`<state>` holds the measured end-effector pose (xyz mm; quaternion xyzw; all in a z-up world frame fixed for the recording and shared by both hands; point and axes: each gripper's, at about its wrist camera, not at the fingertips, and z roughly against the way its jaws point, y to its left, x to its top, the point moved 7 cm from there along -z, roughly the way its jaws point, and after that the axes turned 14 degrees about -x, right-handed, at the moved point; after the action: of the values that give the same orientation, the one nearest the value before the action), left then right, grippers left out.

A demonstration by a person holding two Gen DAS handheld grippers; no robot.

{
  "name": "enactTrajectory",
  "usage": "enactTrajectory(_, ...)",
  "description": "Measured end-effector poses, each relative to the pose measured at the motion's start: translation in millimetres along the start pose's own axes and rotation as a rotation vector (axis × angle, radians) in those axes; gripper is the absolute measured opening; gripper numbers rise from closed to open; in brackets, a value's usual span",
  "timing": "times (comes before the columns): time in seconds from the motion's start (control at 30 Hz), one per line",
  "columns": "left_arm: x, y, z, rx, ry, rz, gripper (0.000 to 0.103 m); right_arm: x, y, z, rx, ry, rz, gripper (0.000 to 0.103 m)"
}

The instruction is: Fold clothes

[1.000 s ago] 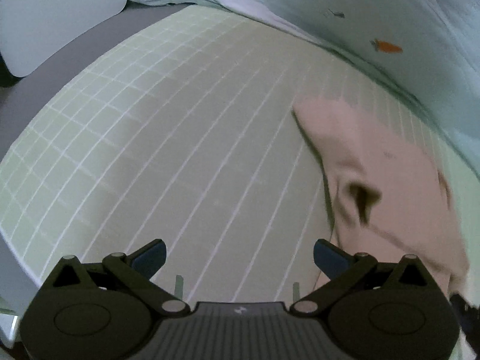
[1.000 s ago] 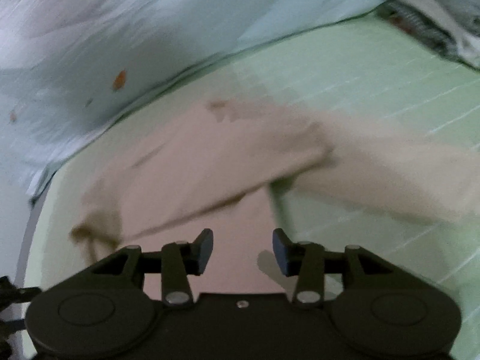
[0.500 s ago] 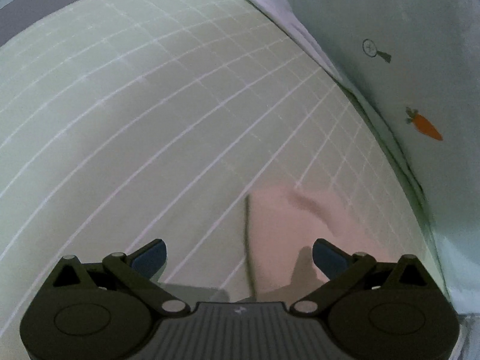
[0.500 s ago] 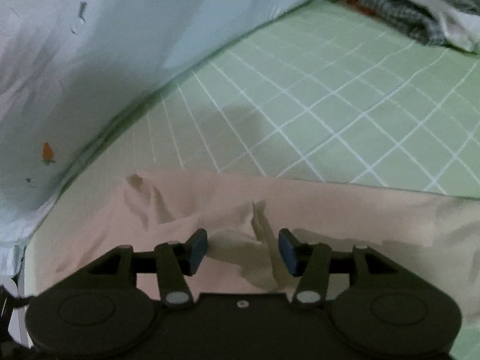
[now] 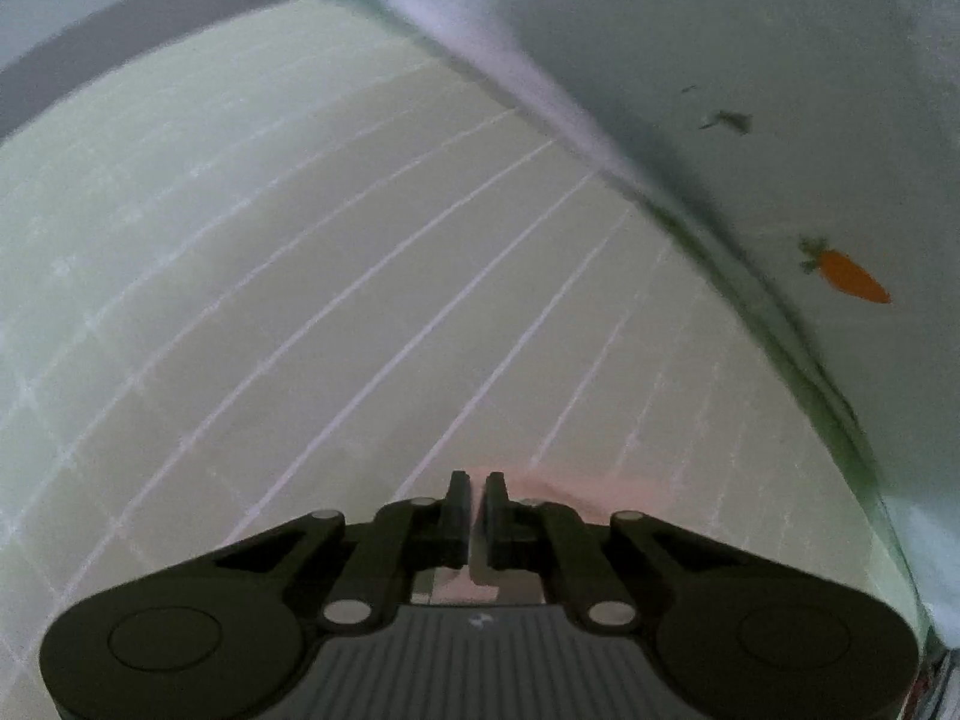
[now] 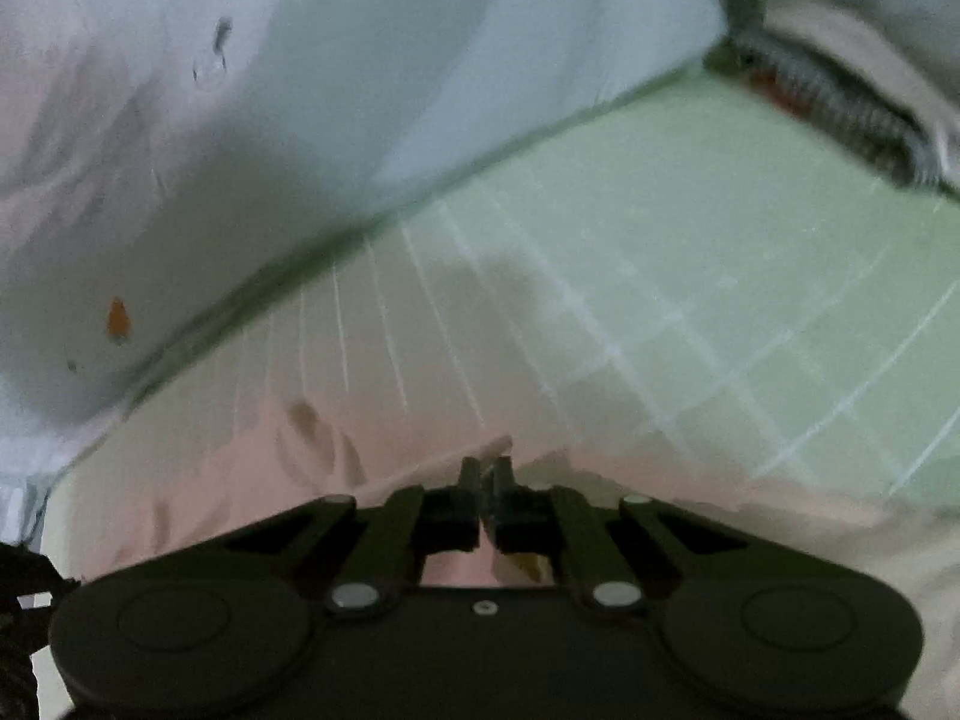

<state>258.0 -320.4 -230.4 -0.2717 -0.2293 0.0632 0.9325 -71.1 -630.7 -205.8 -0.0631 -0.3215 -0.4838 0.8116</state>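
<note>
Between each gripper's closed fingers, left gripper (image 5: 474, 483) and right gripper (image 6: 486, 468), sits the pink garment (image 6: 240, 480).

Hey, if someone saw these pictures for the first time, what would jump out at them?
Probably the pink garment spread on the pale green grid-lined sheet, with the right hand-held gripper shut on its edge. The left hand-held gripper pinches another edge. A small orange carrot print dots the pale blue bedding at the far right.
</note>
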Motion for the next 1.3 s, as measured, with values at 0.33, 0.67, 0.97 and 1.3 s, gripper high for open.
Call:
enactTrajectory(0.33, 3.9, -89.9, 19.7, -0.079, -0.062, -0.217, 0.004, 79.6, -39.7, 66.7, 0.012, -0.281, -0.127, 0.003)
enactTrajectory(0.67, -23.9, -114.8, -27.6, -0.045, 0.039, -0.363, 0.037, 101.7, -74.3, 41.2, -0.105, -0.289, -0.131, 0.003)
enactTrajectory(0.97, -20.1, -51.1, -22.9, -0.047, 0.069, -0.203, 0.068, 70.4, -106.0, -17.7, -0.215, -0.106, -0.189, 0.039)
enactTrajectory(1.3, -37.8, -64.7, -56.4, -0.1, 0.127, -0.267, 0.034, 34.0, -121.5, -40.2, -0.279, 0.023, -0.238, 0.059)
